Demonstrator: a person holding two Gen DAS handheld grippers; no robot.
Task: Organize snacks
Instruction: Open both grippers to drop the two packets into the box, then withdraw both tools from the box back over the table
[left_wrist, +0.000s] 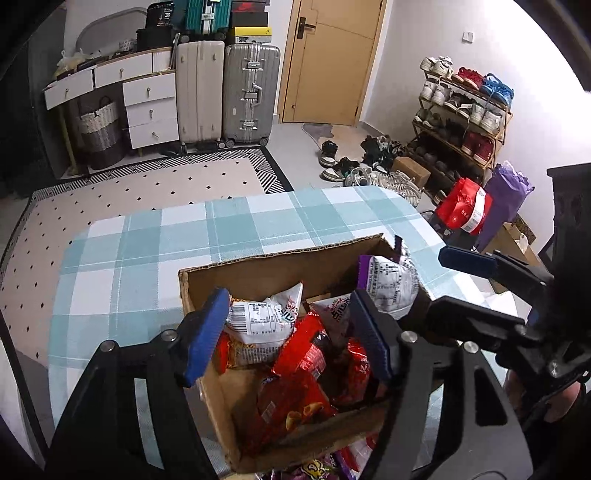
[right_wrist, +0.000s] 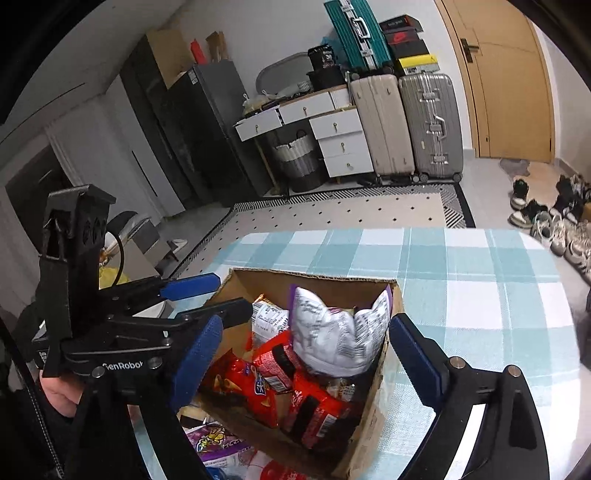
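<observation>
While over box, both claws wide, empty.

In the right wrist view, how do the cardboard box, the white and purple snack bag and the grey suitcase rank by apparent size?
1. cardboard box, clearly largest.
2 and 3. white and purple snack bag and grey suitcase look alike; the bag is much nearer the camera, so I leave them unranked.

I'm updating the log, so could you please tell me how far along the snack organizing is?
Mostly done, it seems: the cardboard box on the checked table already holds red packets and a silver bag. Nothing is in hand; the left gripper and right gripper hover open over it. Left: a few packets outside the box's near edge.
</observation>
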